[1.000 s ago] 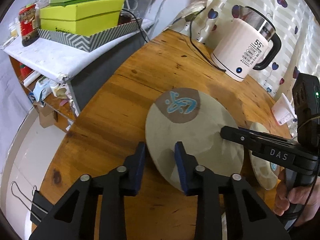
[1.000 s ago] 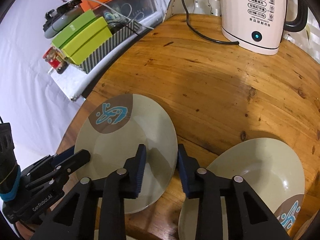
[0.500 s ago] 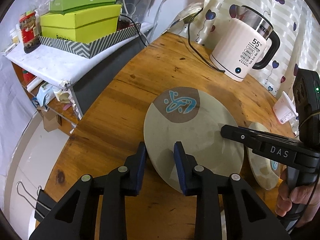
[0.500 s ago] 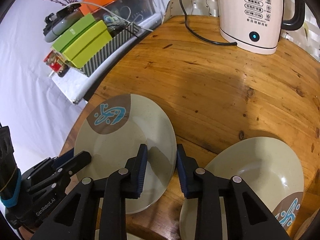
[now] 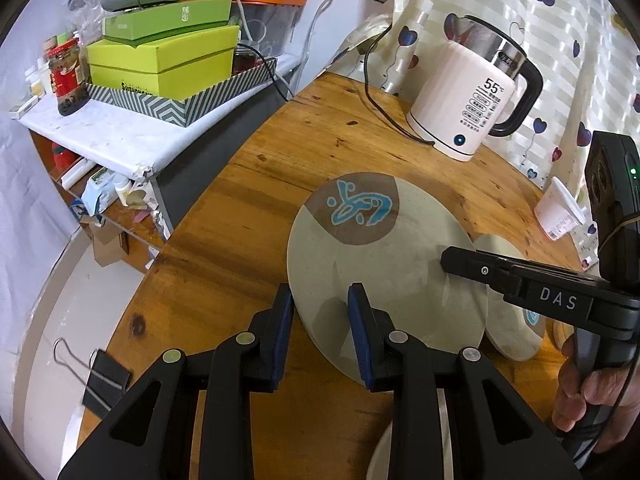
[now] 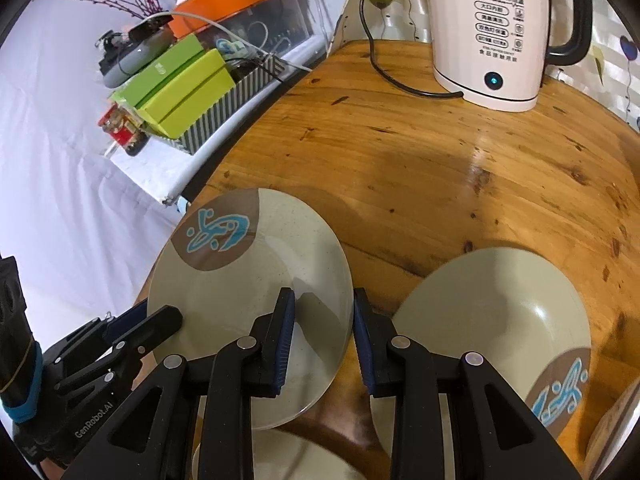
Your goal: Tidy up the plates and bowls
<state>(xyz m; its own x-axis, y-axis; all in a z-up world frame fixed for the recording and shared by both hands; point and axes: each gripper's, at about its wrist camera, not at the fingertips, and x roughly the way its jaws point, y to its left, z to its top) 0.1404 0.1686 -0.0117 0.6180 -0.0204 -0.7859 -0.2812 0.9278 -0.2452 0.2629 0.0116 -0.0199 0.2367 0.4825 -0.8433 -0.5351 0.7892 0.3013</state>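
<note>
Two hand-held grippers pinch one round, matte beige plate with a brown patch and blue motif (image 5: 384,256) by opposite rims, left hand-held gripper (image 5: 320,332) at its left edge, right hand-held gripper (image 6: 322,332) at its right, lifting it tilted above the glossy knotty wooden surface (image 6: 440,168). Right of it lies a second matching beige plate (image 6: 492,320); far off stands a white electric kettle (image 5: 464,104).

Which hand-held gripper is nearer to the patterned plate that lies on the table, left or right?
Right. The right hand-held gripper holds the lifted plate by the rim nearest the patterned plate; the left hand-held gripper holds its opposite rim, farther away.
</note>
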